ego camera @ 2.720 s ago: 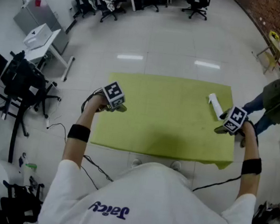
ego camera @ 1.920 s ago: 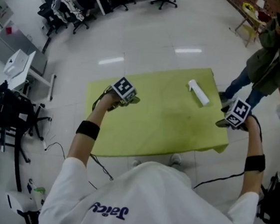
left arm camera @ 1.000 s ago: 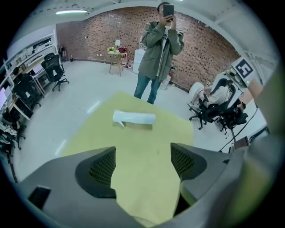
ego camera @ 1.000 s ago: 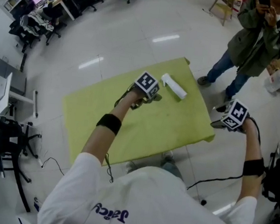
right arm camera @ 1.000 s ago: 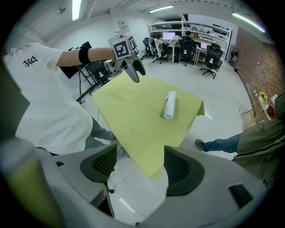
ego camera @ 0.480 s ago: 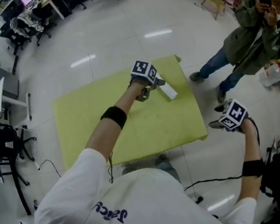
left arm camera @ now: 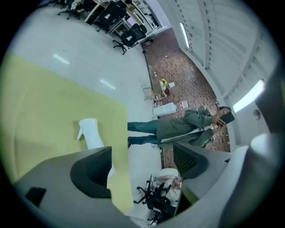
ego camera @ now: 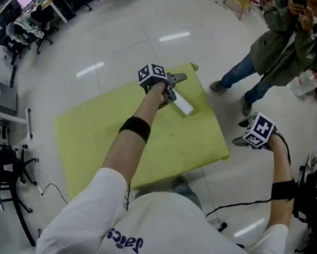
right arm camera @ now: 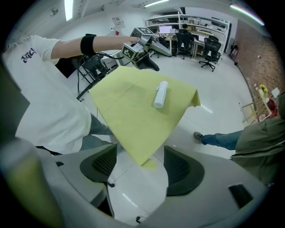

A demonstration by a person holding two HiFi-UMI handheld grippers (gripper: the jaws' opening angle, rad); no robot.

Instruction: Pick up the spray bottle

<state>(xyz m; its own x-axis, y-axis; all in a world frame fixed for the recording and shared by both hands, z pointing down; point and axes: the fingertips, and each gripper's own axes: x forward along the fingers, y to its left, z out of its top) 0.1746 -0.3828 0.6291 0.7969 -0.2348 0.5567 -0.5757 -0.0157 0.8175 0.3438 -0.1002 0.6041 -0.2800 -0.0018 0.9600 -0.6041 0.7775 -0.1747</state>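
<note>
Reaching across the desk (ego camera: 106,140), the left tool (ego camera: 175,80) hangs just beside the bottle (ego camera: 182,103), which lies on its side near the desk's far right corner. Its spray head is at the end away from that tool. The left tool's jaws are opening, most likely to make room for the bottle's body, and they press on nothing. In the left gripper view the bottle sits off toward one jaw and partly behind it. The gap between the jaws shows mainly the desk's edge and the floor (ego camera: 238,178), so the tool probably needs to shift sideways before closing. The right tool (ego camera: 241,140) is held off the desk, over the floor to the right, with its jaws moderately apart and empty. It seems parked there to leave the reach clear. The bottle lies near the desk's right edge, so a sideways nudge could roll it over that edge. An onlooker (ego camera: 291,39) stands beyond the corner, well apart from both tools. Toward the wearer the desk is bare, which leaves plenty of room to draw the bottle back and lift it.
</note>
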